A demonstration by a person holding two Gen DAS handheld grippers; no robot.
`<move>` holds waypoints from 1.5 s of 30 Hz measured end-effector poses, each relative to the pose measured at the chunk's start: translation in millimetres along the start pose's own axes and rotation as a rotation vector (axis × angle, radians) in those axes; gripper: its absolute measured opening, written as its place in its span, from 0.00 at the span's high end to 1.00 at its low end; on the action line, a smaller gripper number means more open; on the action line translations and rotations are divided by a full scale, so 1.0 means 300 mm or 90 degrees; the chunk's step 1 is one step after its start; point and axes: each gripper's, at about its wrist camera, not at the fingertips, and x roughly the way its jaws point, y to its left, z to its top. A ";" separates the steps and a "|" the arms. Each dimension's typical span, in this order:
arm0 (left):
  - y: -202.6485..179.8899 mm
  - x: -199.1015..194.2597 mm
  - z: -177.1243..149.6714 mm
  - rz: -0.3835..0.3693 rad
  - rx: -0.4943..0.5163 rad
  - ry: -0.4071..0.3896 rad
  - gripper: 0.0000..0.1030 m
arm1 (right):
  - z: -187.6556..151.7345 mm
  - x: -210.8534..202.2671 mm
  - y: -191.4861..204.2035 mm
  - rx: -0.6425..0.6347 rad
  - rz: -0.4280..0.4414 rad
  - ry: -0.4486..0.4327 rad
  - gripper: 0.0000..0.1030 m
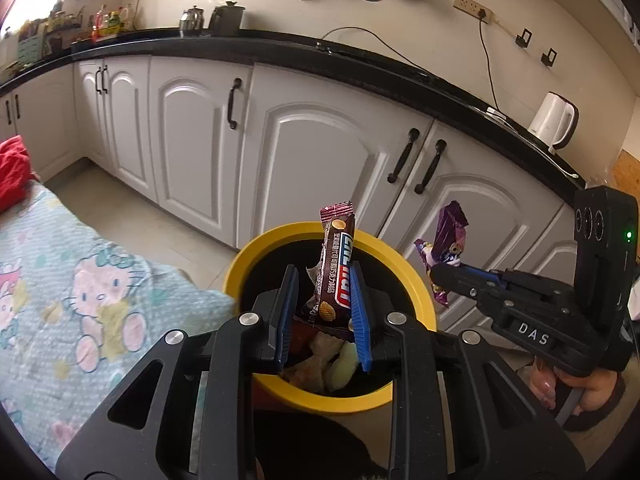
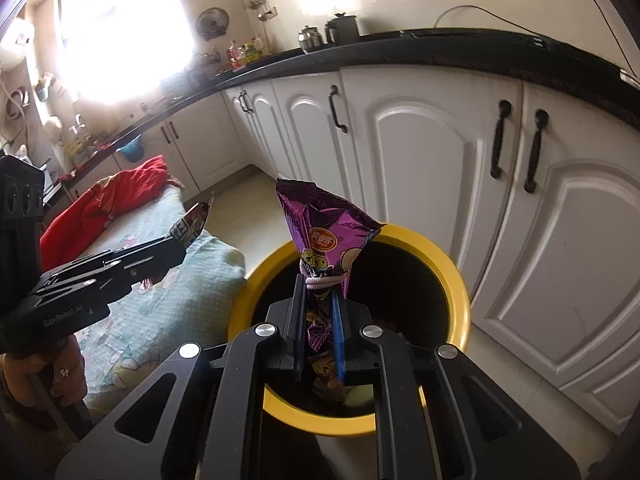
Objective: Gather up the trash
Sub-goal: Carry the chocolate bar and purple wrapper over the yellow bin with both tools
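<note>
A yellow-rimmed bin point(image 1: 256, 246) point(image 2: 460, 288) stands on the floor before the cabinets, with scraps and wrappers inside. My left gripper point(image 1: 325, 276) is shut on a brown snack wrapper point(image 1: 335, 272), held upright over the bin's mouth. My right gripper point(image 2: 319, 284) is shut on a purple snack bag point(image 2: 324, 224) tied with a pale band, also over the bin. In the left wrist view the right gripper point(image 1: 440, 272) shows at the right with the purple bag point(image 1: 450, 236). In the right wrist view the left gripper point(image 2: 180, 242) holds the brown wrapper point(image 2: 194, 222) at the left.
White cabinet doors point(image 1: 328, 168) with black handles rise just behind the bin under a black counter point(image 1: 280, 46). A bed with a cartoon-print sheet point(image 1: 80, 288) and a red cloth point(image 2: 120, 196) lies left of the bin. A white kettle point(image 1: 554, 120) stands on the counter.
</note>
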 end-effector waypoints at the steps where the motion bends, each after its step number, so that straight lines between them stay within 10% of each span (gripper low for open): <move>1: -0.008 0.011 0.000 -0.002 0.002 0.002 0.82 | -0.005 0.003 -0.011 0.005 -0.003 0.003 0.89; 45: -0.004 0.288 -0.077 0.009 0.007 0.113 0.81 | -0.111 0.180 -0.112 0.070 -0.038 0.095 0.81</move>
